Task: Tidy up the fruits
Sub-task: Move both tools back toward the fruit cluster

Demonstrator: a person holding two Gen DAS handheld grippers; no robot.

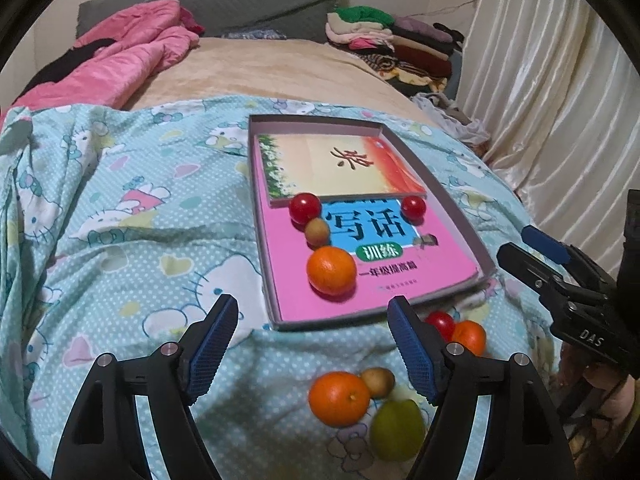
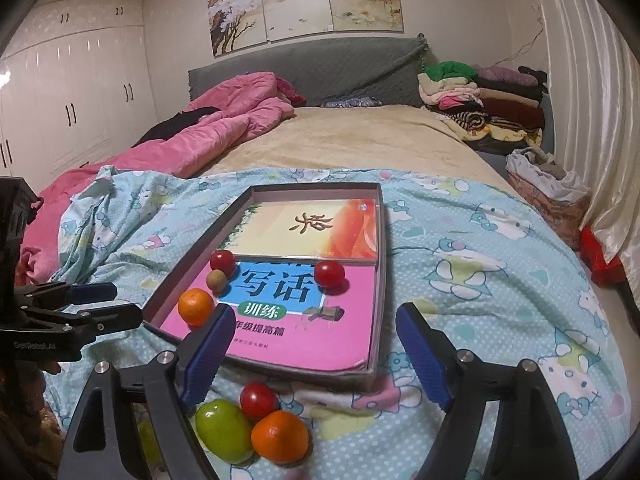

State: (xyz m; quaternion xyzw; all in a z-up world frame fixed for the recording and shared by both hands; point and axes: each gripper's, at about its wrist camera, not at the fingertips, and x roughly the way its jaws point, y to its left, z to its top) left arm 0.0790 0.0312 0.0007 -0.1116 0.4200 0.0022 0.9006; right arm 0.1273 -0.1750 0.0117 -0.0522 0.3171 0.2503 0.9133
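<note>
**Both grippers unclenched over the fruit**

The left gripper (image 1: 312,344) and right gripper (image 2: 316,346) hang with jaws apart, grasping nothing. Just below them, on the blue bedsheet (image 1: 132,248), lie two oranges, a green fruit (image 2: 224,430) and a cherry tomato (image 2: 259,400) (touching one another). Beyond, the shallow box (image 1: 460,208) holds an orange (image 1: 331,270) and two tomatoes.

Both grippers: black frames, silver screws, ribbed blue pads on the fingers (image 1: 214,344).

Pink quilt (image 2: 224,128) bunched left on bed; folded clothes (image 2: 484,96) stacked right, beside curtain (image 2: 592,100). Wardrobe (image 2: 72,92) and painting (image 2: 304,0) behind.
</note>
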